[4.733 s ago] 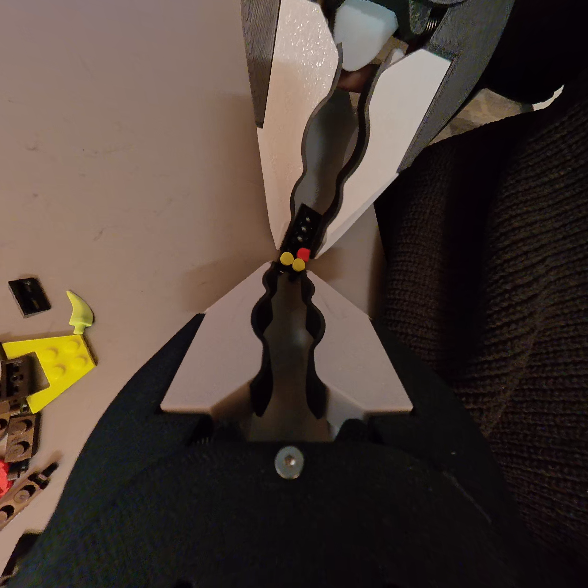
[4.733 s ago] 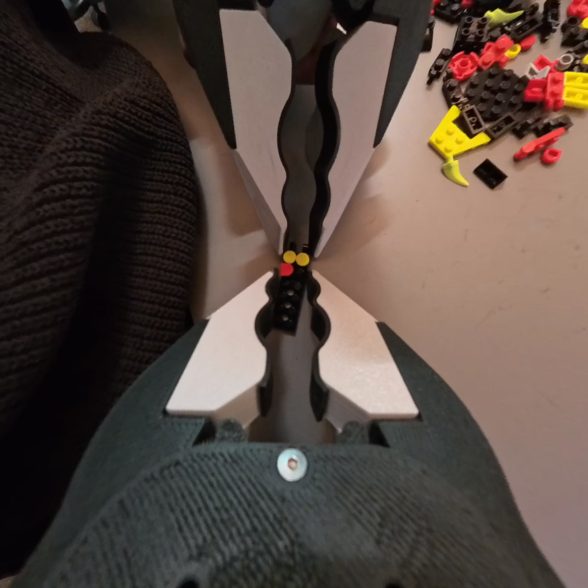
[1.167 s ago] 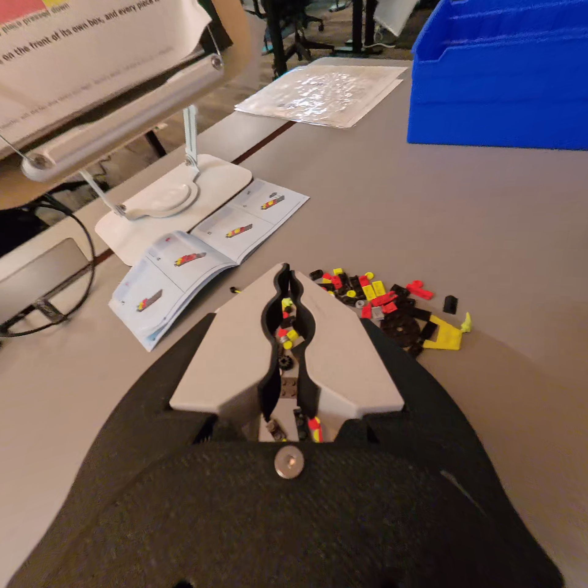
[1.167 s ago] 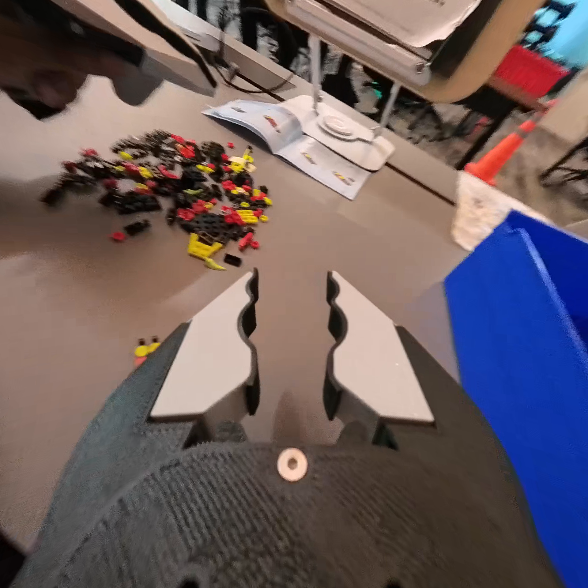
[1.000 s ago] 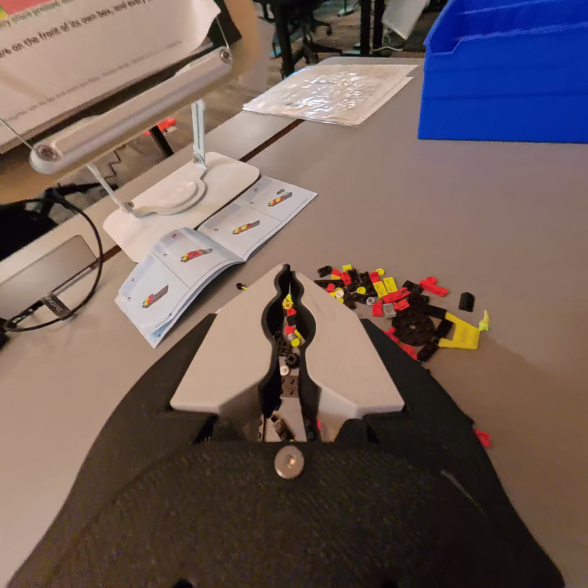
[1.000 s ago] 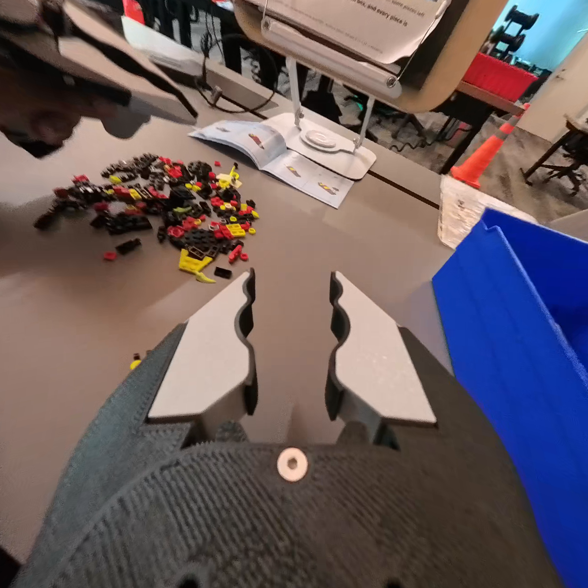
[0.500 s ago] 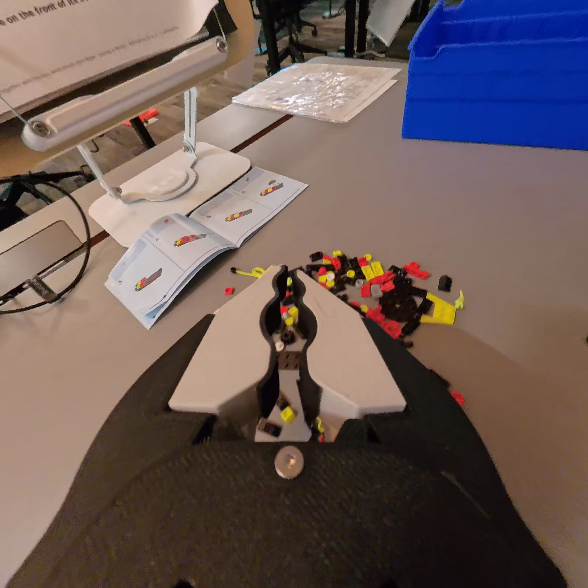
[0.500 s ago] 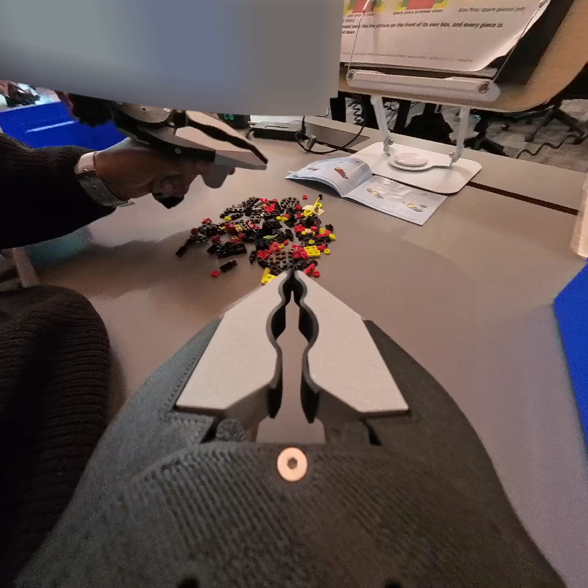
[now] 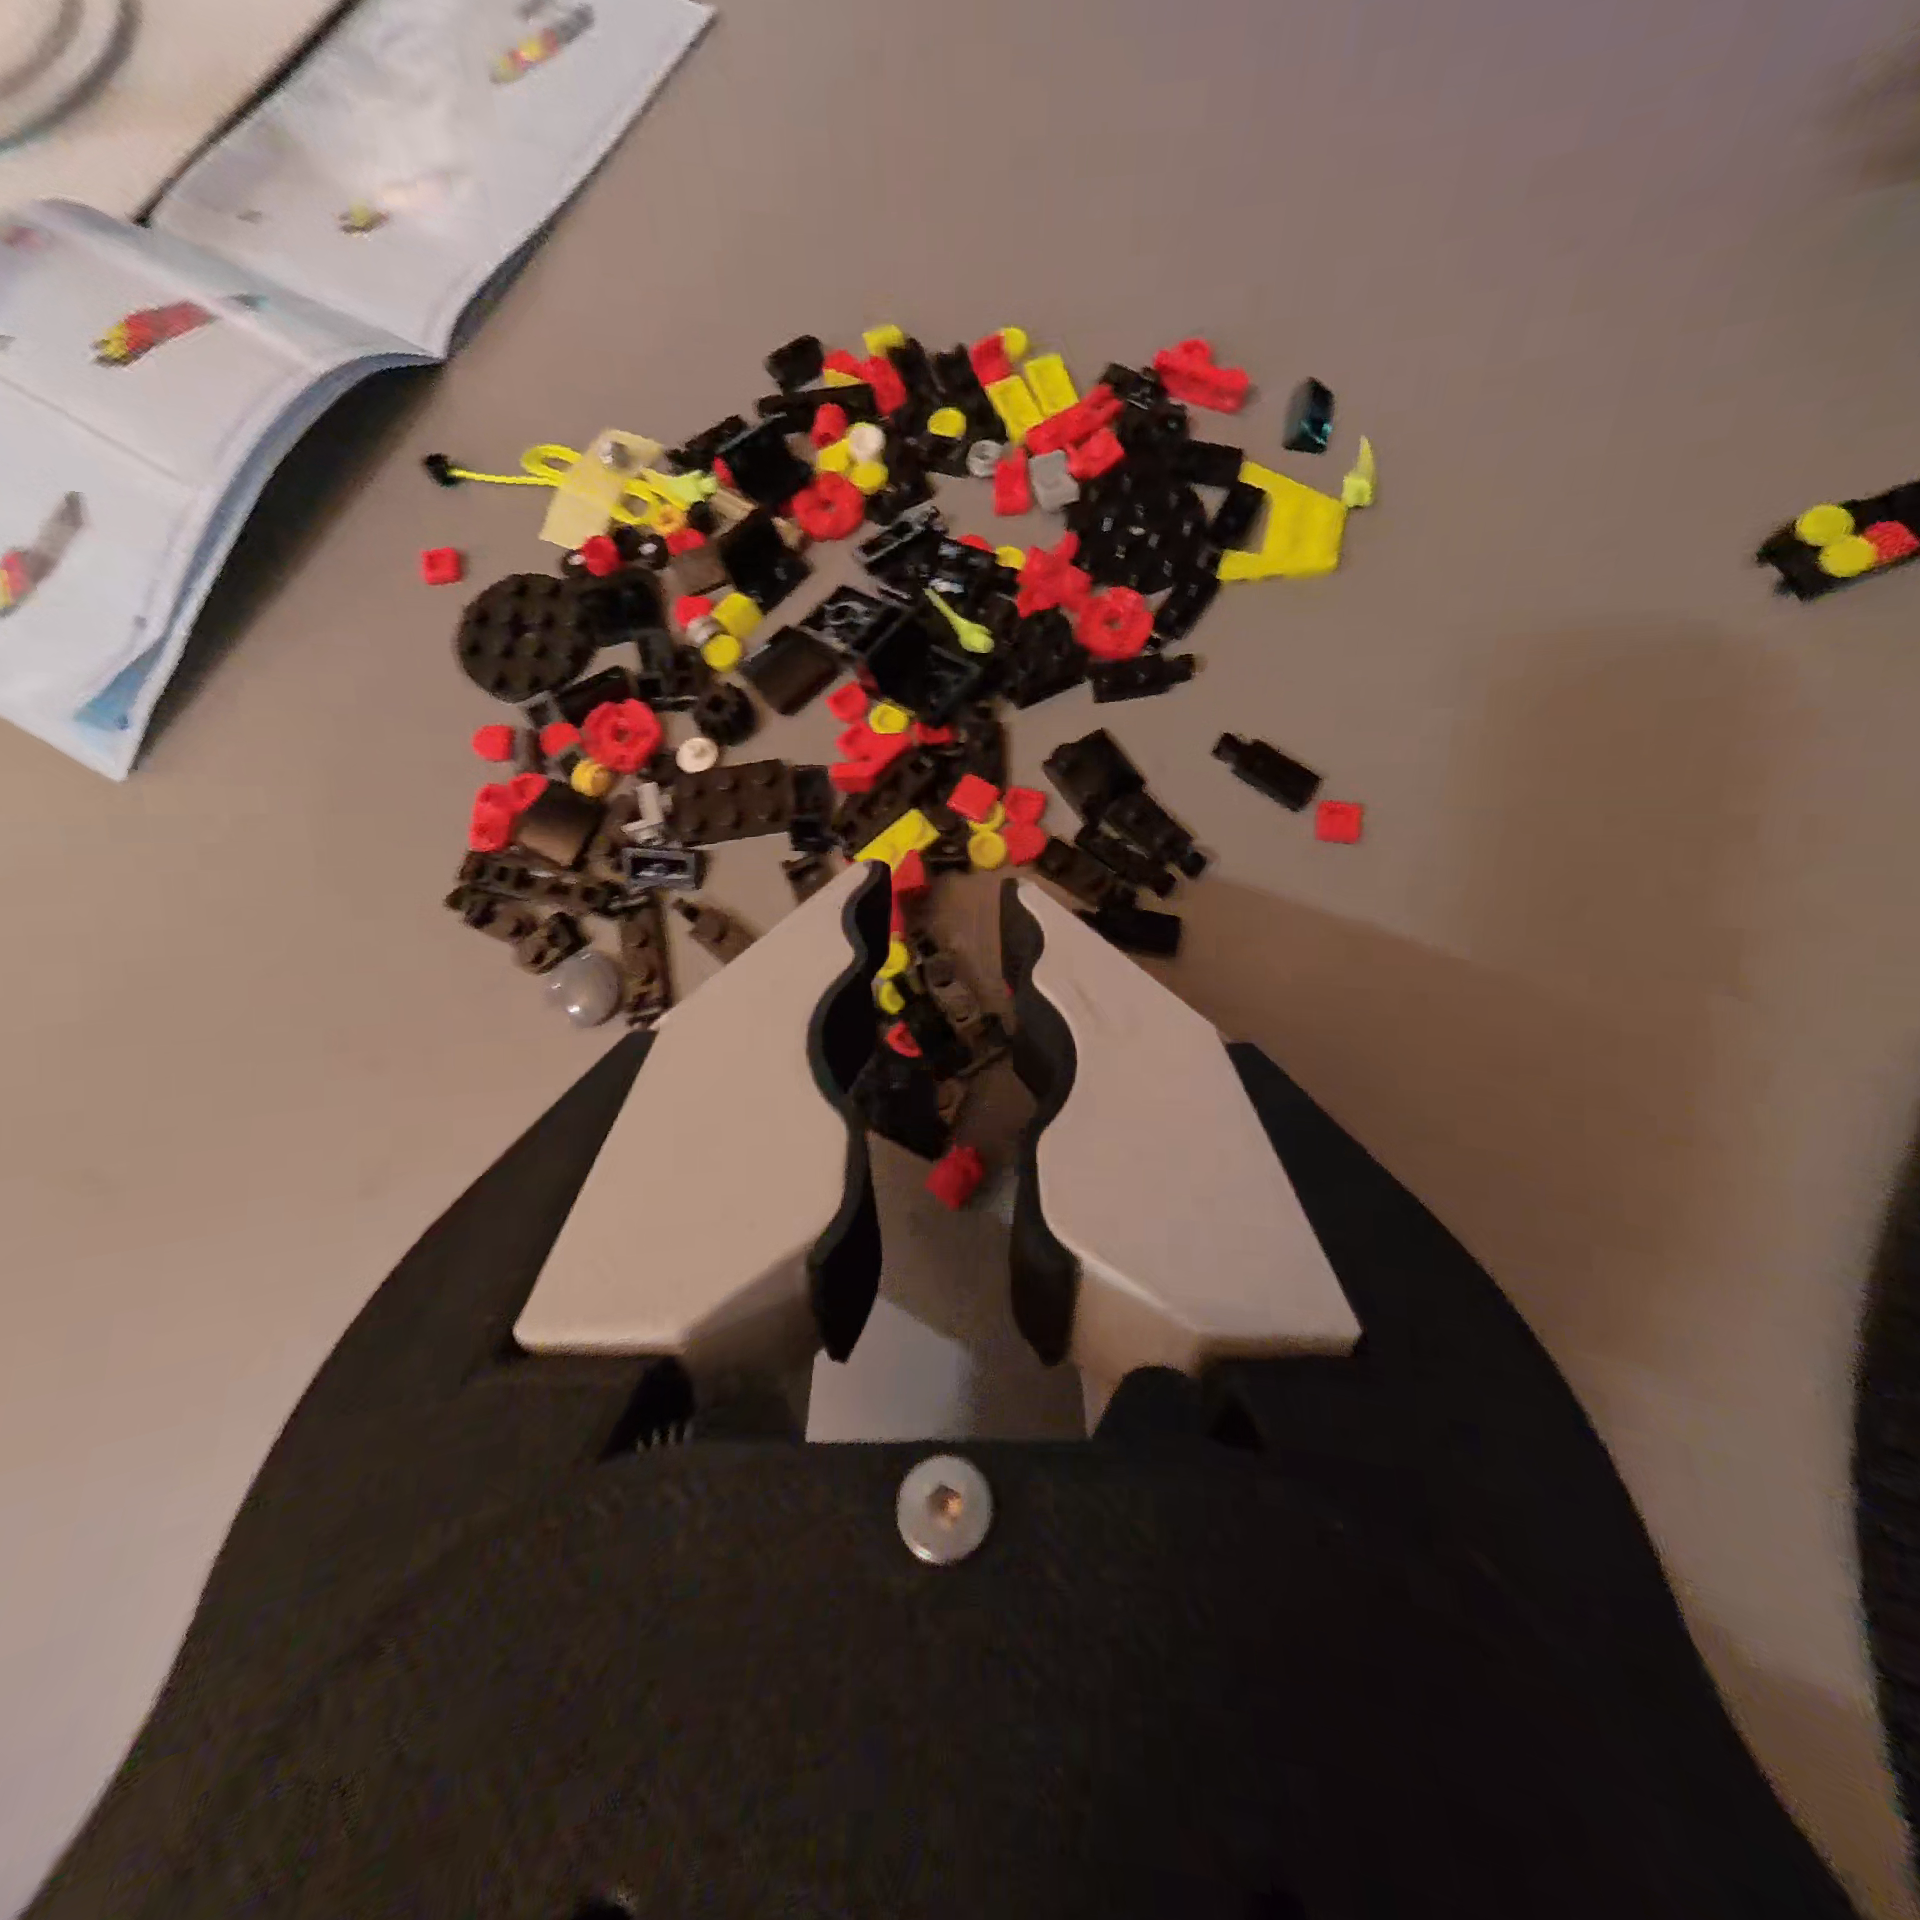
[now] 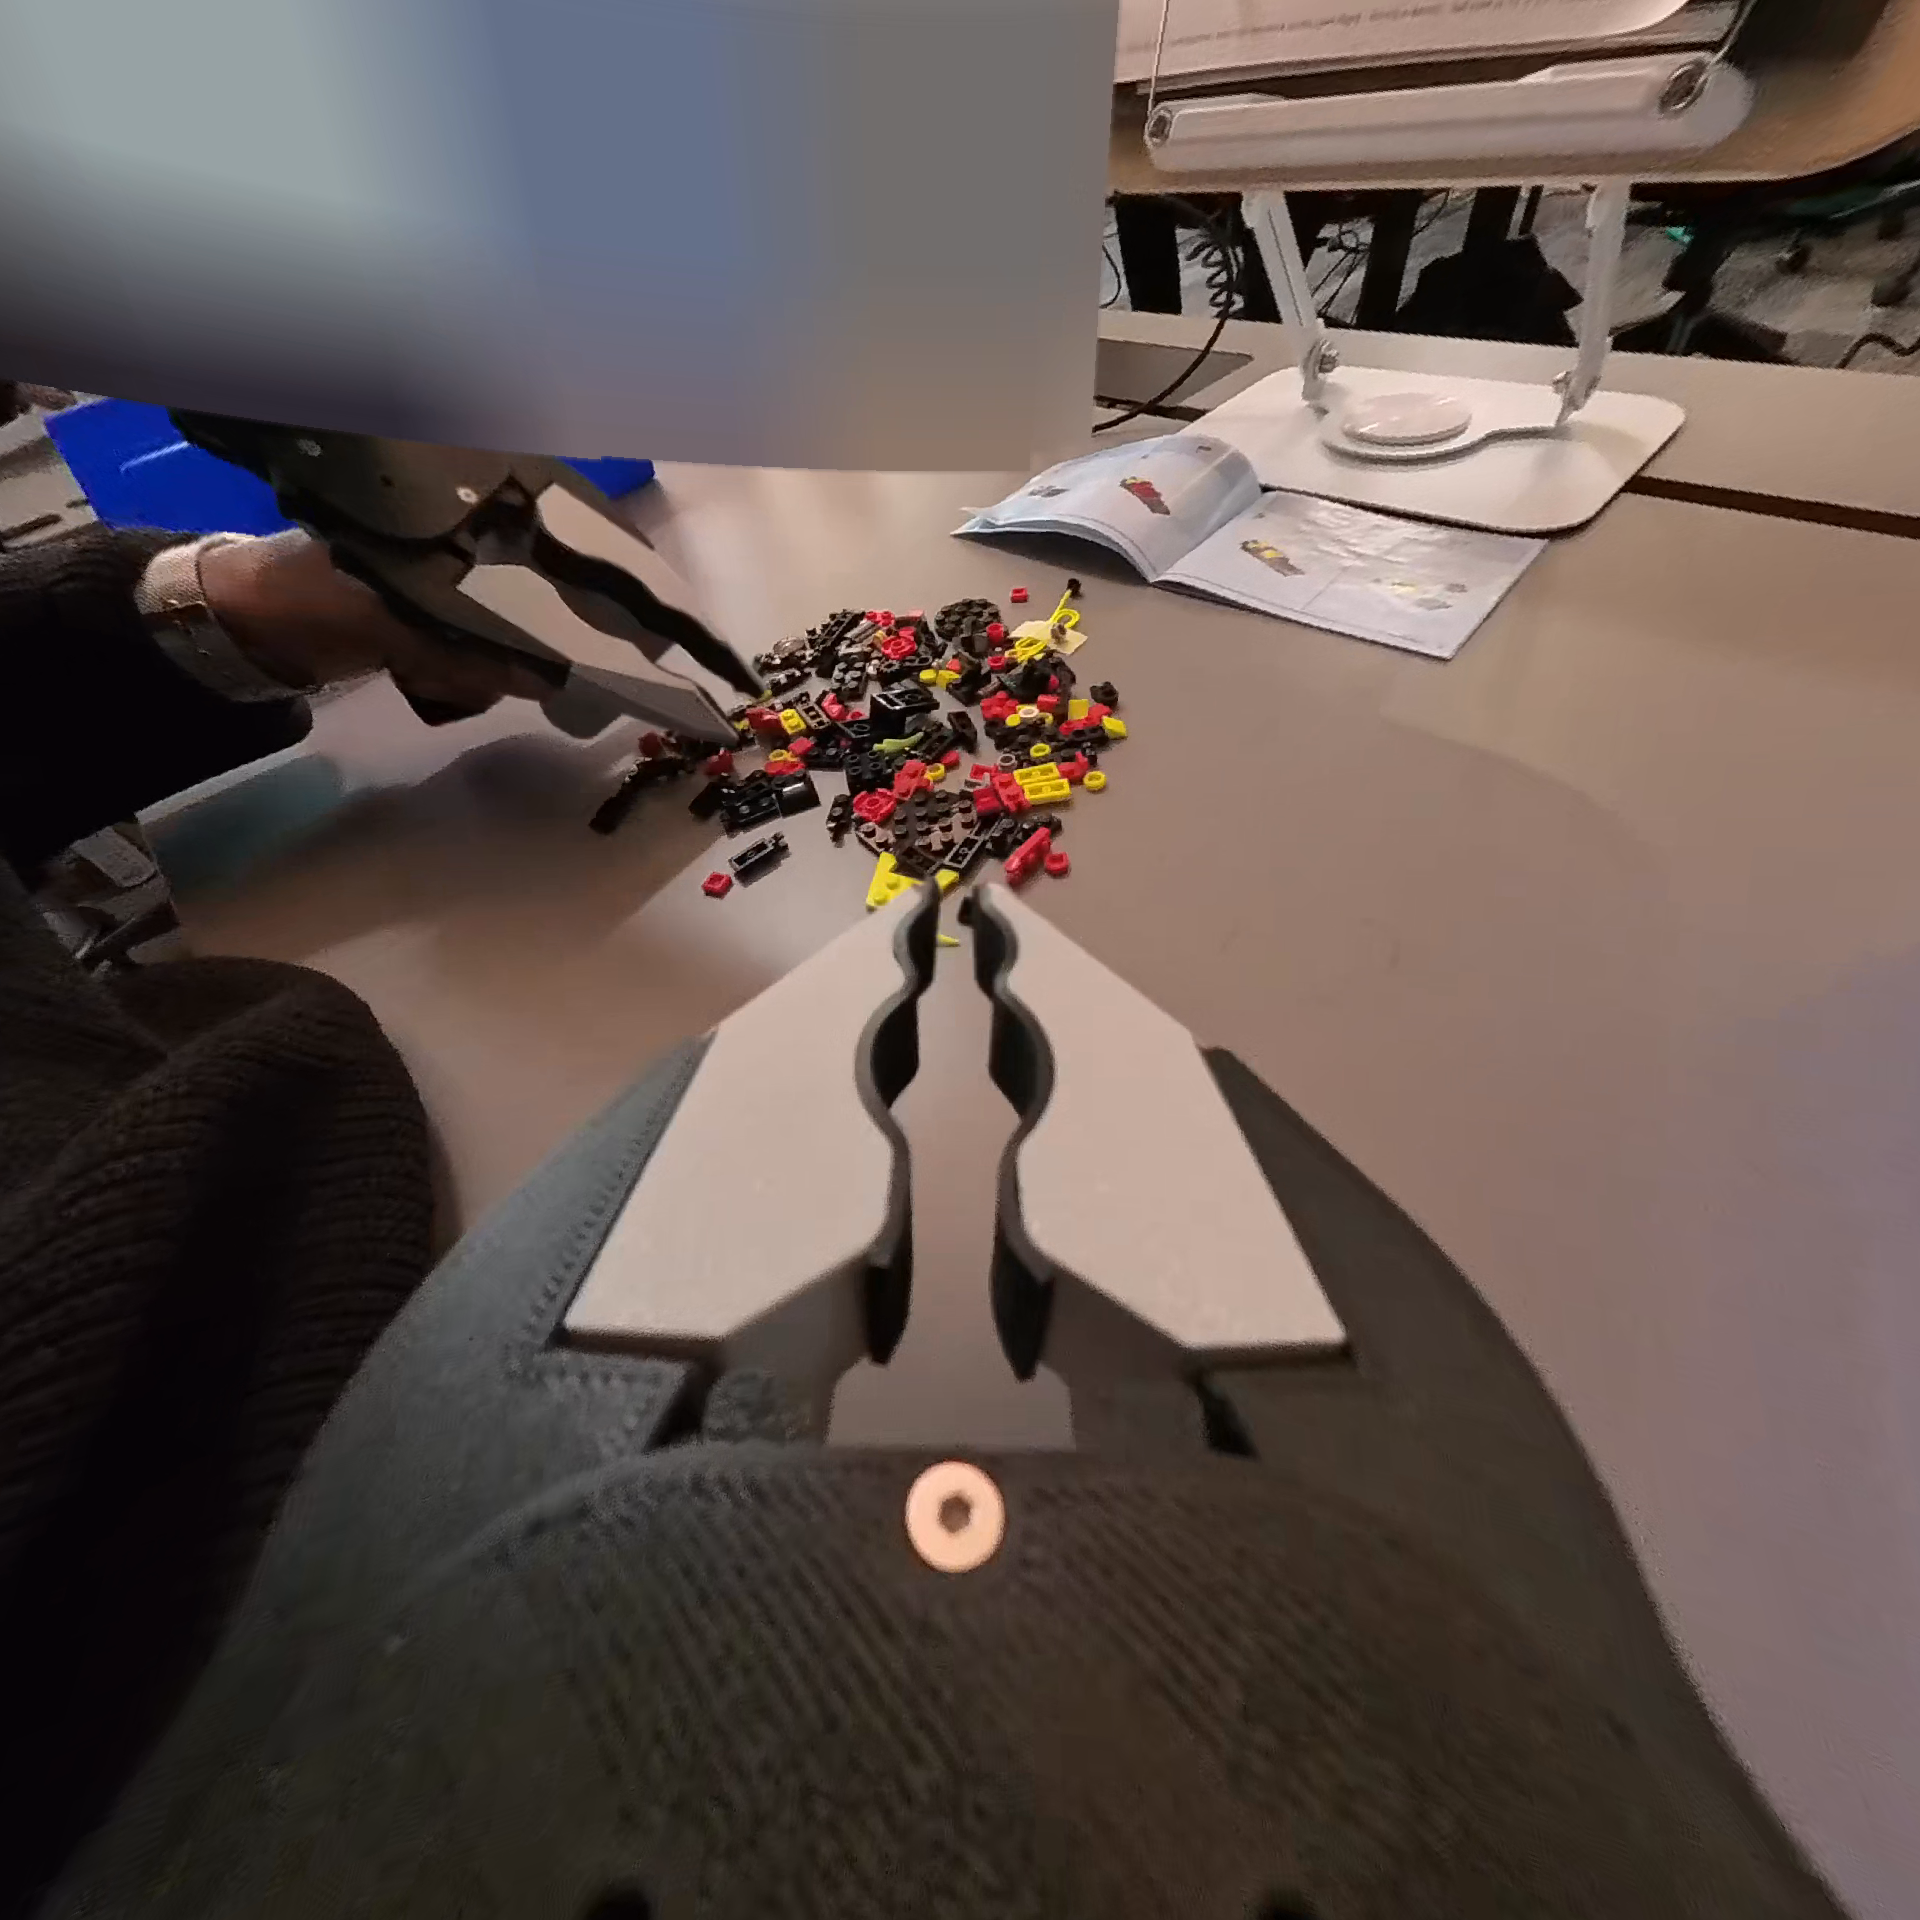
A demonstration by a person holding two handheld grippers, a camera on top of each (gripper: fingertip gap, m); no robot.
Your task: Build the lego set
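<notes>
Two parted left gripper (image 9: 940,894) fingers (image 9: 748,1122) hang over the lego pile (image 9: 883,623).

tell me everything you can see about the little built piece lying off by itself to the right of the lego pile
The small assembly is a black plate with two round yellow studs side by side and a red piece next to them on top. It looks like glossy plastic and lies flat on the grey table, apart from the loose pile. Neither gripper touches it. Motion blur hides finer detail, and it shows only in the left wrist view.
</notes>
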